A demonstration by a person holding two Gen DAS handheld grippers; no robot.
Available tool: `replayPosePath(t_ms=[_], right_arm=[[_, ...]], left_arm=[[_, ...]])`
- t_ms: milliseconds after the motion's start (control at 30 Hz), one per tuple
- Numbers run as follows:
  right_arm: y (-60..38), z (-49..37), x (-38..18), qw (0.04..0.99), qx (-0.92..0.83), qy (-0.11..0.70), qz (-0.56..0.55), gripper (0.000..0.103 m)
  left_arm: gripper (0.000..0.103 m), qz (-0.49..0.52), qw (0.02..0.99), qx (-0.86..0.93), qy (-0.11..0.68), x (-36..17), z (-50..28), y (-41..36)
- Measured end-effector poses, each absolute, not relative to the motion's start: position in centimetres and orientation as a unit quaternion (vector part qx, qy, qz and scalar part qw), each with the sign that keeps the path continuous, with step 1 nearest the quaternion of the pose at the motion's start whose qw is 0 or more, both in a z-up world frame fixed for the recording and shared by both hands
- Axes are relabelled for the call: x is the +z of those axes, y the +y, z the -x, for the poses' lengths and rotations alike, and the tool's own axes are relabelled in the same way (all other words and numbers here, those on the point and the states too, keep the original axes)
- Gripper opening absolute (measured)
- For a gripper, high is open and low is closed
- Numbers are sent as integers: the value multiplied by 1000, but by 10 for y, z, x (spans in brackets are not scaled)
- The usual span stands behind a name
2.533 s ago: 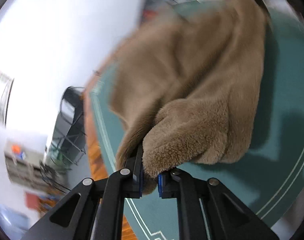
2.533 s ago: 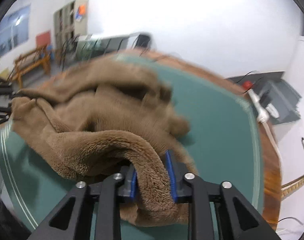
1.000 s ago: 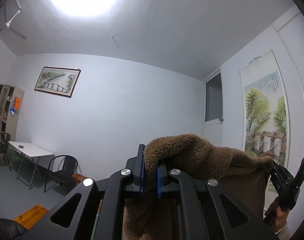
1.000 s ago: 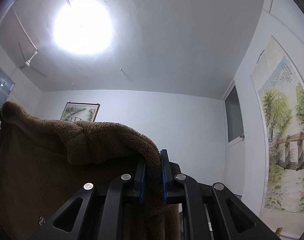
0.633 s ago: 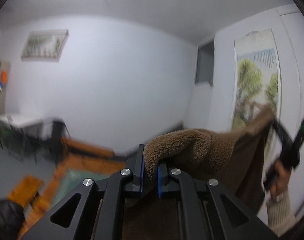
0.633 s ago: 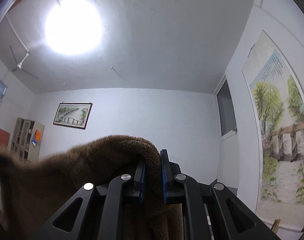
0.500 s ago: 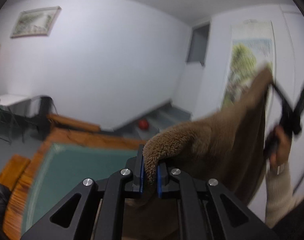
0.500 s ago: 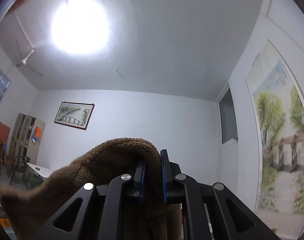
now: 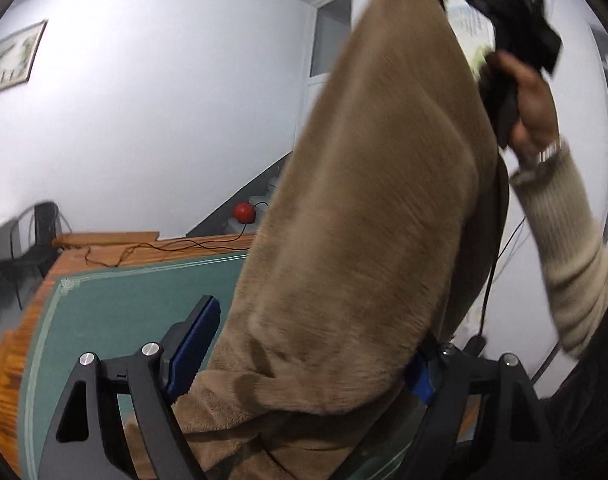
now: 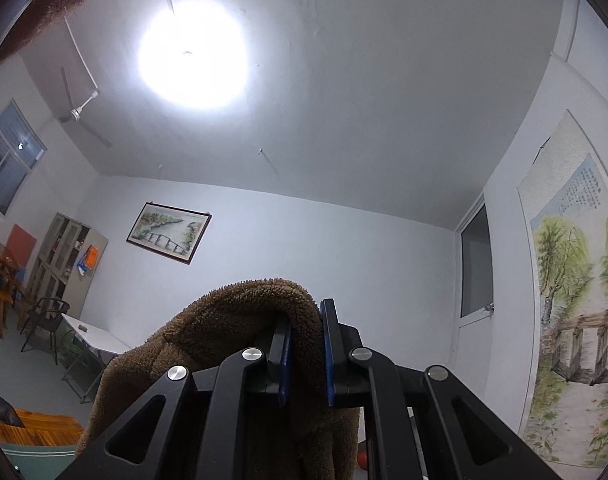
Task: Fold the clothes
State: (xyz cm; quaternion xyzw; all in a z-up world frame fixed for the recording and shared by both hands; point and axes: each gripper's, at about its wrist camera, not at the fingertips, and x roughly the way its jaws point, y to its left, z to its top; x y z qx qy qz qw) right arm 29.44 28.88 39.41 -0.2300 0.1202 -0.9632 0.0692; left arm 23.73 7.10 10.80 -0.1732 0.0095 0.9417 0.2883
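Observation:
A brown fleece garment (image 9: 384, 200) hangs in a long drape from my right gripper (image 9: 504, 12), held high at the top right by a person's hand (image 9: 532, 112). In the right wrist view my right gripper (image 10: 306, 352) is shut on a fold of the garment (image 10: 232, 320) and points up toward the ceiling. My left gripper (image 9: 308, 360) is low over the green table (image 9: 116, 312). Its jaws are opening and stand wide, with the lower part of the garment loose between them. The left blue pad (image 9: 196, 344) stands clear of the cloth.
The table has a wooden rim (image 9: 144, 252) with a black cable (image 9: 176, 246) lying on it. A red ball (image 9: 244, 212) sits beyond by the wall. A cream sleeve (image 9: 564, 240) crosses the right side. Chairs and a white table (image 10: 92, 340) stand at the far left.
My left gripper has dropped from ceiling height toward the table and tipped down, and its jaws have let go of the garment corner. The right gripper keeps its grip up high.

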Motion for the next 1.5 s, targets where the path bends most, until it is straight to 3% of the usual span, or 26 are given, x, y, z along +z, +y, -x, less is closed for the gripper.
replayPosePath(t_ms=[133,200,233,267,467,800,1033,1300,1500], right_arm=[[286,-293,395,73,-962,121,233,14],[286,-293,393,71,-962,123,232,14],[288,-292,392,68,-963,122,230,14],[291,-291,391,63,-964,121,226,14],[335,-278,383,37,-977,82,192,14],[373,-292,373,19,-981,37,191,14],[383,-336,387,3,-966,25,257,14],[395,-349,392,3,-962,4,274,14],[385,-351,424,27,-948,5,317,14]], left_arm=[[84,170,269,948,-2,109,-231,75],[62,166,260,951,-30,119,-223,67],[30,166,254,952,-44,124,-218,61],[10,166,244,954,-57,129,-213,53],[9,96,166,975,-117,186,-209,-12],[9,-105,111,986,-72,301,-282,-33],[19,-215,85,973,10,348,-338,-18],[20,-116,158,980,-22,332,-330,-16],[17,-2,230,971,-65,258,-287,18]])
